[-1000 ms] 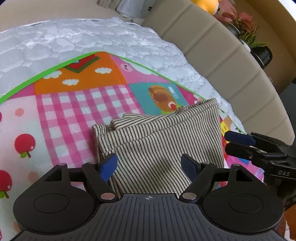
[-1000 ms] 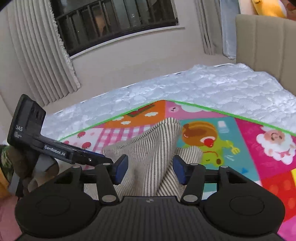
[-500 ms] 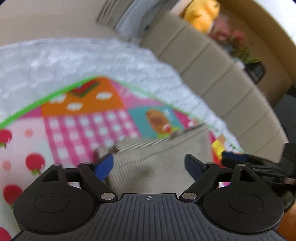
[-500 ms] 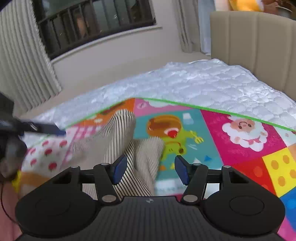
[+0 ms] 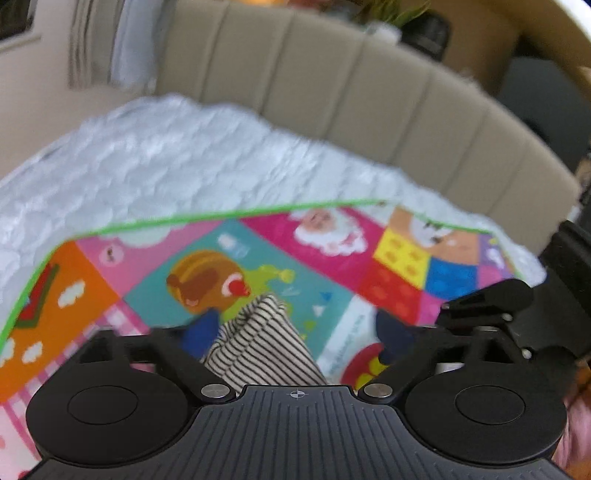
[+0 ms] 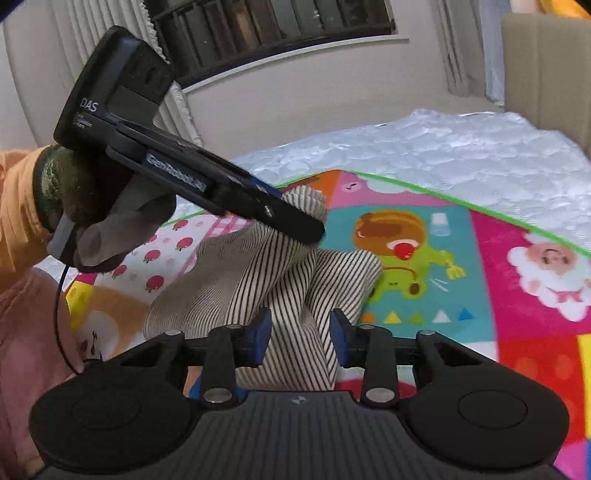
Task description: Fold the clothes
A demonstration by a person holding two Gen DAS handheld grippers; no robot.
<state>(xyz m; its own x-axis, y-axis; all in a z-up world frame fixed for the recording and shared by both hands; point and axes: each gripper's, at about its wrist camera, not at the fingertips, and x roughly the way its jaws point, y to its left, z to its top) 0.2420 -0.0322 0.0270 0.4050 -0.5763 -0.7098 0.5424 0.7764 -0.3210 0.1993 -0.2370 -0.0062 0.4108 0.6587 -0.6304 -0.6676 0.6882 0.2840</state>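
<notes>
A beige garment with thin dark stripes [image 6: 280, 273] lies bunched on the colourful play mat [image 6: 443, 295], one part of it raised in a peak. My right gripper [image 6: 300, 334] is shut on a thick fold of it at the near edge. My left gripper [image 5: 295, 332] is open wide, with a ridge of the striped garment [image 5: 258, 343] standing beside its left finger. In the right wrist view the left gripper [image 6: 295, 218] slants down from a gloved hand [image 6: 107, 218], its tips against the raised peak of cloth.
The mat lies on a white quilted mattress [image 5: 184, 173] with a padded beige headboard [image 5: 369, 92] behind it. A window with dark bars [image 6: 280, 29] and curtains lie beyond the bed. The right gripper's black body [image 5: 517, 306] sits close on the left gripper's right.
The flat folded garment is now gathered and lifted into a peak. My right jaws have narrowed onto the cloth. The left gripper has swung right and risen, still open.
</notes>
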